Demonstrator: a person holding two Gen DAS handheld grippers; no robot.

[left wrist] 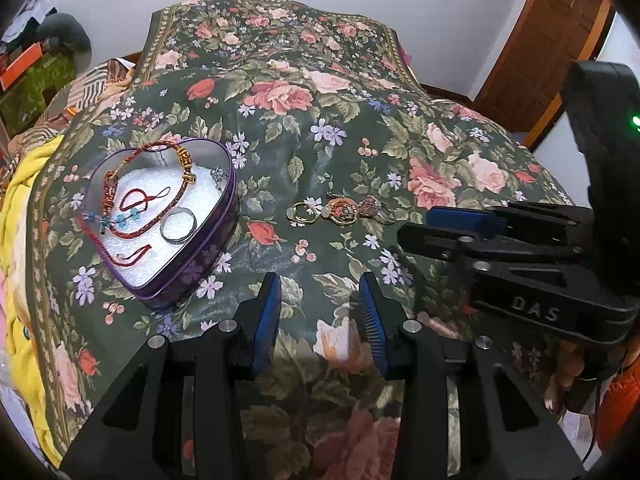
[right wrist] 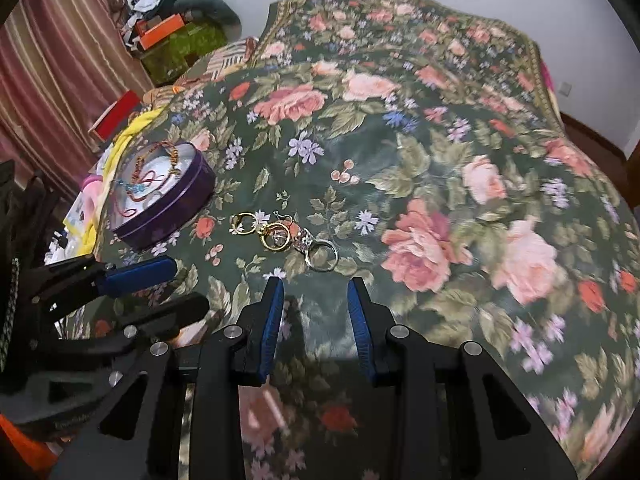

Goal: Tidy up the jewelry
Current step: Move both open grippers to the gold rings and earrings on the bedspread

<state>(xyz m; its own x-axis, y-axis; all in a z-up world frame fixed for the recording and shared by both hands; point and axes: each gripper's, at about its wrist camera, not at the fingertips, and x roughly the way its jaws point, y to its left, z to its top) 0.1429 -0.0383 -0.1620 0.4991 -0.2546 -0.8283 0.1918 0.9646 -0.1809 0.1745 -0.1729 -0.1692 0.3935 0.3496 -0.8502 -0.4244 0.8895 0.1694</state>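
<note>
- From the left wrist view the heart outline of the tin (left wrist: 192, 256) is plain, and its white fluffy lining; from the right wrist view the same tin (right wrist: 176, 196) reads almost round, its purple metal wall showing more.
- Inside the tin lie a braided red-and-gold bracelet (left wrist: 188, 168), thin red cords (left wrist: 136, 200) with pale blue beads, and one plain silver ring (left wrist: 179, 225) near the tin's right wall. The right wrist view is too blurred to sort these out.
- On the bed's floral cover (left wrist: 320, 128), just right of the tin, a row of loose pieces: a gold ring pair (left wrist: 303, 213), a round gold pendant (left wrist: 344, 212), and a pinkish sparkly piece (left wrist: 372, 206).
- The right wrist view adds one silver ring (right wrist: 322, 255) at the row's near end, clearer there than in the other view.
- Left gripper (left wrist: 320, 284): blue ribbed pads, jaws released, hovering above the cover with nothing between them.
- Right gripper (right wrist: 316, 284): same build, jaws spread apart and empty, close in front of the row.
- Only the right wrist view shows the striped curtain (right wrist: 60, 80); only the left shows the wooden door (left wrist: 552, 32).
</note>
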